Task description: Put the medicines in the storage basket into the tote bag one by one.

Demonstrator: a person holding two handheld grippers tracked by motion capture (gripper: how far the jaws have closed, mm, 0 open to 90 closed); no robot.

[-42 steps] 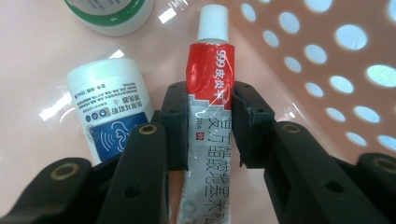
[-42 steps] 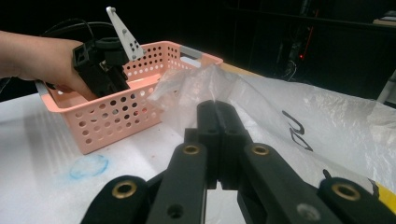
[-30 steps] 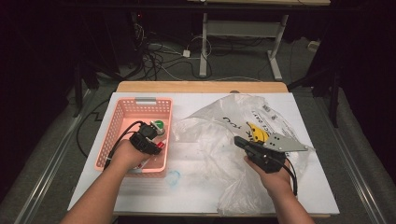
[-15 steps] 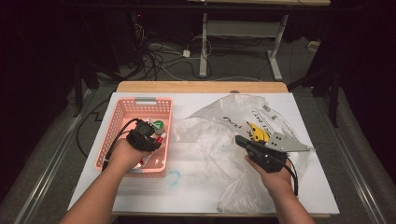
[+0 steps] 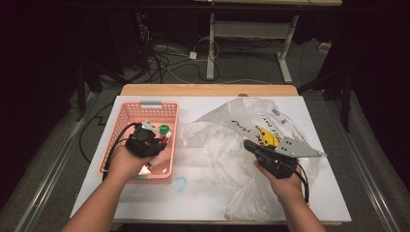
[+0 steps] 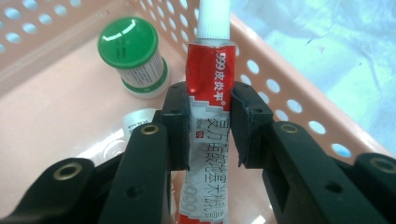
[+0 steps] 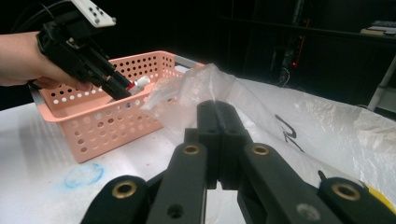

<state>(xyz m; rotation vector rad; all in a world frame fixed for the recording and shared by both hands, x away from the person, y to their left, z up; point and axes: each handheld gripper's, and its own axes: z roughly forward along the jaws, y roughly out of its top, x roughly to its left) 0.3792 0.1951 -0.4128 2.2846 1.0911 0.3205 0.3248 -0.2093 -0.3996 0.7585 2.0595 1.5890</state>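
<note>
Nearest the person's side of the table, the right gripper (image 5: pixel 249 145) rests over the crumpled clear plastic bag (image 5: pixel 241 140), its two black jaws clenched flat against each other; whether any of the bag's film is caught between them I can't tell. A little farther across the white table (image 5: pixel 203 203), the left gripper (image 5: pixel 162 140) hangs over the pink perforated basket (image 5: pixel 121 121), and its jaws are clamped on a red and white ointment tube (image 6: pixel 208 88). The pads press the tube's flat body on both sides, with the white cap end sticking out past the jaw tips, lifted above the basket's floor near the basket's right wall. Below and beyond the tube, a small white bottle with a green cap (image 6: pixel 133 56) stands on the basket floor, apart from the tube. Another small white container (image 6: pixel 135 123) lies just beside the jaw. Past the bag, a yellow item (image 5: pixel 267 136) shows through the plastic.
</note>
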